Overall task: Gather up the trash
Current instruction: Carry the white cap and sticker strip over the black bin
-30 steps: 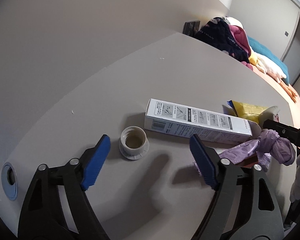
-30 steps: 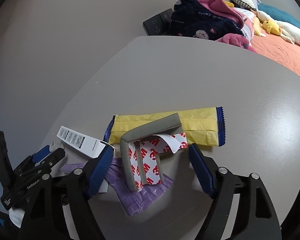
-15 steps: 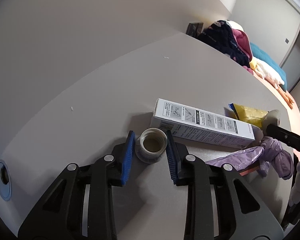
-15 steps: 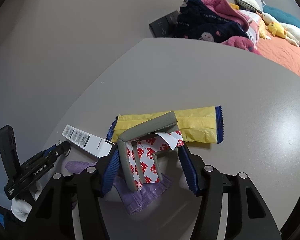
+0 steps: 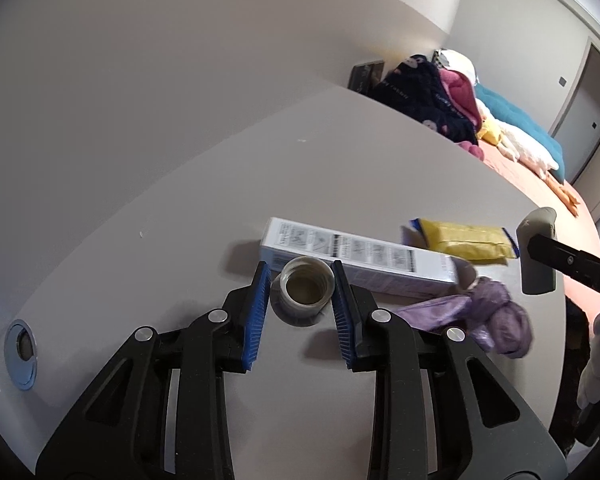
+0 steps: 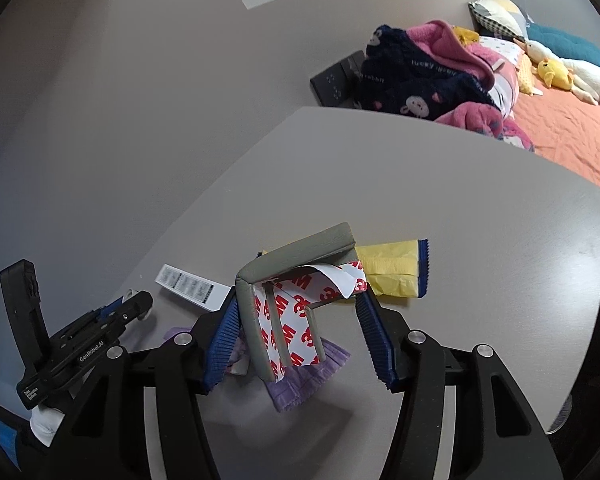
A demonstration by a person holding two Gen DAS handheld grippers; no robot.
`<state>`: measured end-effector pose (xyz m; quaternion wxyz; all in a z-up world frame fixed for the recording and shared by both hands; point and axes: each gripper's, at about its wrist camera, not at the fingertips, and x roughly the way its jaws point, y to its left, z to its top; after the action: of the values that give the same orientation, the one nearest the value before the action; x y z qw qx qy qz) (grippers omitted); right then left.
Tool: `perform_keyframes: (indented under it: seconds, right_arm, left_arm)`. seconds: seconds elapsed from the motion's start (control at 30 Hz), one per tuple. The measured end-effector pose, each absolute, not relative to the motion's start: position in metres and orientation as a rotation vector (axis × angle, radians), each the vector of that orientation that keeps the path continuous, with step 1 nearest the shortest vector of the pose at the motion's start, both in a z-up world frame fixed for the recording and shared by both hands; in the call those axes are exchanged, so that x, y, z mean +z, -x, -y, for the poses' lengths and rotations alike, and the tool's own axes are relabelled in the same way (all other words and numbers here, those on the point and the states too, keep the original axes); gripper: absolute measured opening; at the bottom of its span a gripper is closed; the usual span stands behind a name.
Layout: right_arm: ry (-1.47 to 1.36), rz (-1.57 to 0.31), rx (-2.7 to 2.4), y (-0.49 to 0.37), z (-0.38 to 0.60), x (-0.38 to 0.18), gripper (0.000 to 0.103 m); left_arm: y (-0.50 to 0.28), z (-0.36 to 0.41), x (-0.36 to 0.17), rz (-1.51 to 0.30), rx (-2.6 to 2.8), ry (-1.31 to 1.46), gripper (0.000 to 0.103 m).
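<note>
My left gripper (image 5: 300, 312) is shut on a small grey bottle cap (image 5: 306, 290) and holds it just above the grey table (image 5: 340, 168). Behind it lie a white carton box (image 5: 360, 258), a yellow wrapper (image 5: 466, 240) and a purple plastic bag (image 5: 488, 316). My right gripper (image 6: 298, 340) is shut on a grey foam corner guard with red-and-white 3M tape backing (image 6: 284, 312), lifted off the table. It also shows in the left wrist view (image 5: 538, 254). The yellow wrapper (image 6: 396, 274), the purple bag (image 6: 304, 384) and the white box (image 6: 190, 286) lie below it.
A metal cable grommet (image 5: 20, 354) sits in the table near the left edge. A pile of clothes and soft toys (image 6: 440, 68) lies on an orange bed (image 6: 560, 128) beyond the table. A black box (image 6: 334, 78) stands by the wall.
My left gripper closed on the bottle cap and raised it slightly. My right gripper closed on the foam corner guard and lifted it off the yellow wrapper and purple bag.
</note>
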<state>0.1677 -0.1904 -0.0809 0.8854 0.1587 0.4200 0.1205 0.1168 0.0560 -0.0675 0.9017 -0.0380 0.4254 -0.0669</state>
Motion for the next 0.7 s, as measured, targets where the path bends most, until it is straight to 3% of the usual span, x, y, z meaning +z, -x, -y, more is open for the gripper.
perform_keyframes:
  seconds: [0.7]
  right_arm:
    - [-0.363,-0.770,0.222,-0.108,0.259,-0.033,0.059]
  left_arm:
    - [-0.093,0.054,-0.026,-0.820,-0.304,0.036,0.030]
